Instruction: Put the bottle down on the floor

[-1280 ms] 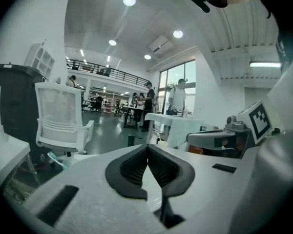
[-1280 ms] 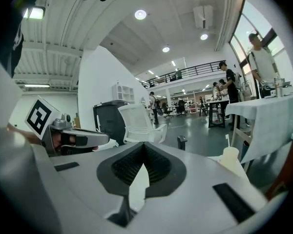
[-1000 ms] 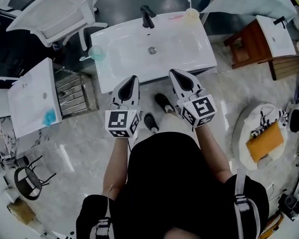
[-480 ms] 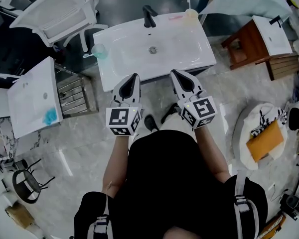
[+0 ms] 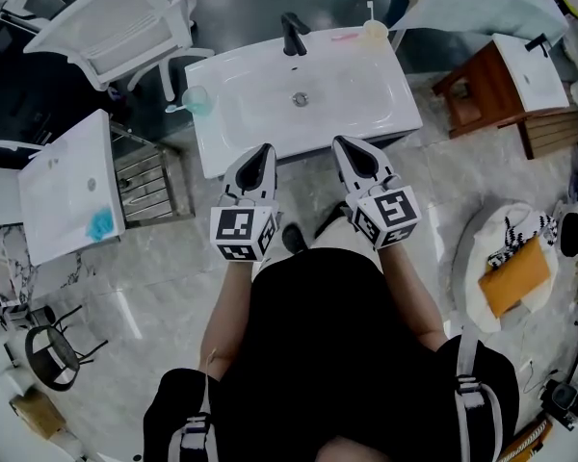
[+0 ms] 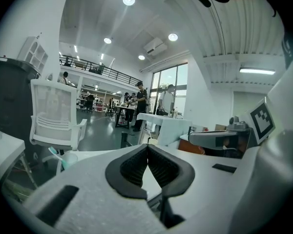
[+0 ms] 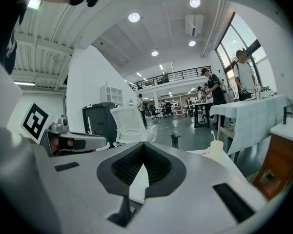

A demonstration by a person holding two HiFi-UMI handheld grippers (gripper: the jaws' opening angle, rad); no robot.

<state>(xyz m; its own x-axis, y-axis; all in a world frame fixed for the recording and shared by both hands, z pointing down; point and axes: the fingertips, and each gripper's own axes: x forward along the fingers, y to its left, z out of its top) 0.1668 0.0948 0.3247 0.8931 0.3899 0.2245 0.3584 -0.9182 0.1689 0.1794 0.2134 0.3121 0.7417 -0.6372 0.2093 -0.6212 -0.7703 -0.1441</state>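
Head view: toothbrush (image 5: 177, 107) in green cup (image 5: 198, 99)

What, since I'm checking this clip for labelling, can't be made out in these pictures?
Head view: the pale container on the sink's back corner is too small to tell bottle from cup.
Head view: the floor beneath the person is hidden by the torso, left gripper and right gripper.
Head view: the dark shoe is partly covered by the person's body.
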